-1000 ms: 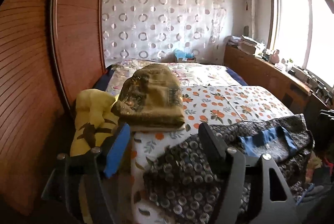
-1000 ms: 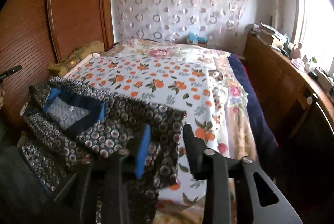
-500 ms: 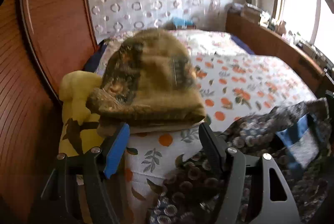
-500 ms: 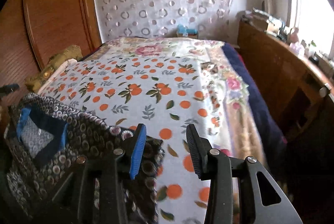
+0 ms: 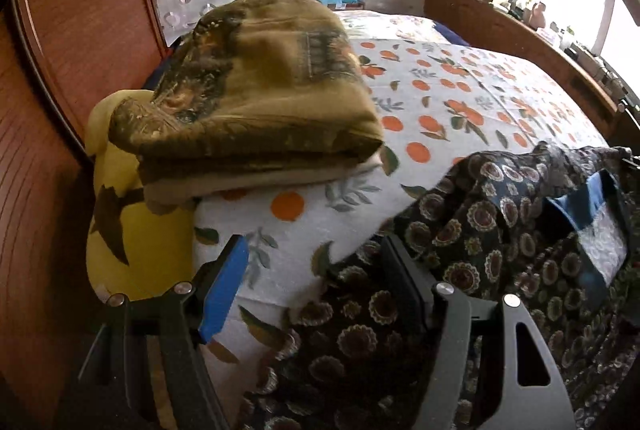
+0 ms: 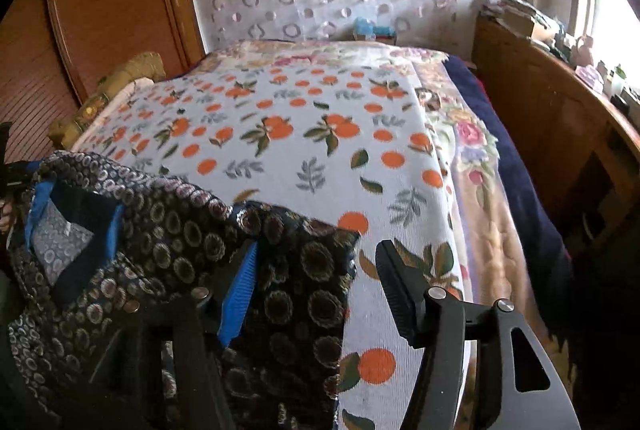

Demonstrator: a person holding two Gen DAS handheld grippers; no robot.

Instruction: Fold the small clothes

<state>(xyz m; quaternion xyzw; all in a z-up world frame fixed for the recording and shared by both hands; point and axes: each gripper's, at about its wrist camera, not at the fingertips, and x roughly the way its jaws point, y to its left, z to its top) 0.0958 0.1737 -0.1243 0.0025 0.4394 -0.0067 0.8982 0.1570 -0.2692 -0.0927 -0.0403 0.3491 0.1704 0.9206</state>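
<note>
A dark garment with a round floral print and a blue collar (image 5: 500, 230) lies crumpled on the near edge of the bed; it also shows in the right wrist view (image 6: 172, 230). My left gripper (image 5: 316, 274) is open, its jaws astride the garment's left edge and the sheet. My right gripper (image 6: 316, 282) is open over the garment's right corner, holding nothing. A folded olive-brown garment (image 5: 256, 93) sits stacked on the bed's left side.
The bed has a white sheet with orange fruit print (image 6: 304, 133). A yellow cushion (image 5: 132, 230) is wedged by the wooden wardrobe (image 5: 60, 69) on the left. A wooden sideboard with clutter (image 6: 560, 117) runs along the right, under the window.
Both grippers have moved down and closer to the bed edge. The right gripper's jaws have opened wider. The dark garment has shifted left in the right wrist view.
</note>
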